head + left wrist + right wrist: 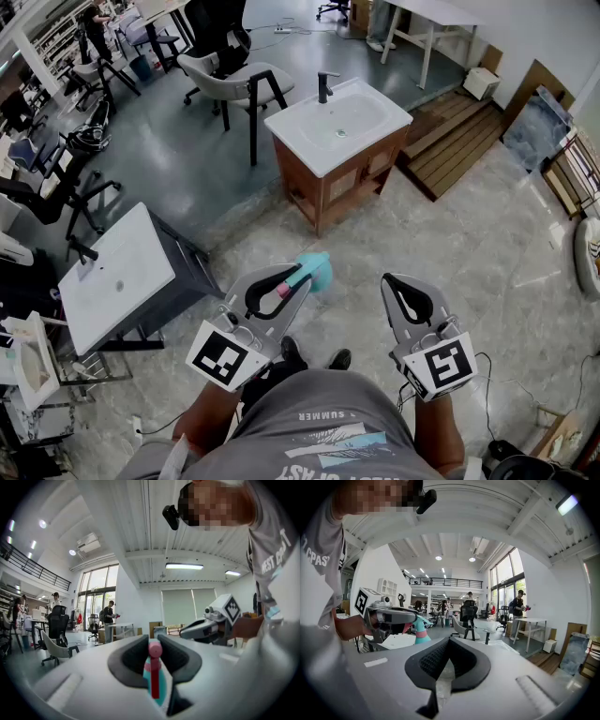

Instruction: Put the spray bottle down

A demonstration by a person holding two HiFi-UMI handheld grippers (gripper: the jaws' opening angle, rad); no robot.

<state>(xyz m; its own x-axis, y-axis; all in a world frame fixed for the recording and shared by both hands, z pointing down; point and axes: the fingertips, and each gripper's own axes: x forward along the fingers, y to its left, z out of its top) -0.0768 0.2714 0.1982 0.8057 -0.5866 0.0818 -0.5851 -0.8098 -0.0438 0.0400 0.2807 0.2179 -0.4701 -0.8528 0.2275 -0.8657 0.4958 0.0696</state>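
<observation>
Jaws of our left gripper (pixel 292 278) clamp the teal spray bottle (pixel 316 271) near its pink top, aloft over the floor (pixel 469 234), right gripper (pixel 394 283) pinched together, empty; we judge it light, slick plastic, best held at that narrow neck.

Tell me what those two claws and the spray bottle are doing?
Left gripper shut on spray bottle, held off the floor. Right gripper shut, empty. Sink cabinet ahead, not touching.
</observation>
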